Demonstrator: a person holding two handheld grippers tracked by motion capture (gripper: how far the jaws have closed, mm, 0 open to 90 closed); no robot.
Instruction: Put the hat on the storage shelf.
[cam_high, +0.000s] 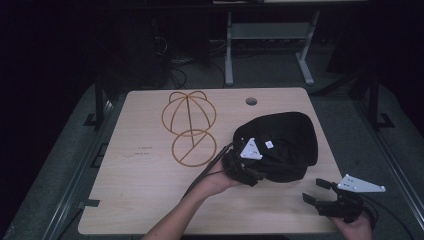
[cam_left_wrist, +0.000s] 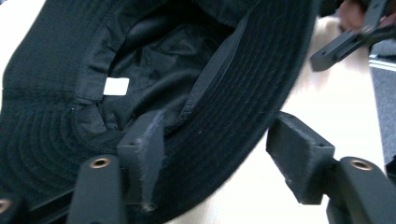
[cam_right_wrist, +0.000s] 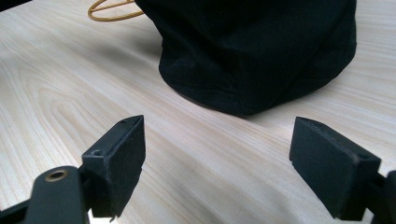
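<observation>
Dark floor and table legs sit at the top of the high view, and a pale wooden table (cam_high: 140, 200) takes up the middle. On the right side of the table lies a black hat (cam_high: 287, 145). It is soft and floppy, and its open side faces the left gripper (cam_high: 239, 167), which sits at the hat's lower left edge.

From the left gripper view you can look right into the hat (cam_left_wrist: 154, 70). A small white tag (cam_left_wrist: 116, 86) is sewn inside it, at the upper left of that frame. The hat's stitched brim runs between the two black jaws. One finger (cam_left_wrist: 142, 154) is inside the hat, over the brim, and the other finger (cam_left_wrist: 299, 156) is outside, over the bare table. The jaws are partly open with a gap on the outer side, so they do not squeeze the brim.

The right gripper (cam_high: 320, 191) is at the lower right of the high view, held in a hand (cam_high: 356, 227) near the table edge, apart from the hat. Its jaws are wide open and hold nothing. In the right gripper view the hat (cam_right_wrist: 257, 51) fills the top, and the bare wood lies between the fingers (cam_right_wrist: 119, 158).

A yellow wire hat frame (cam_high: 189, 127) lies flat at the upper middle of the table, left of the hat.
</observation>
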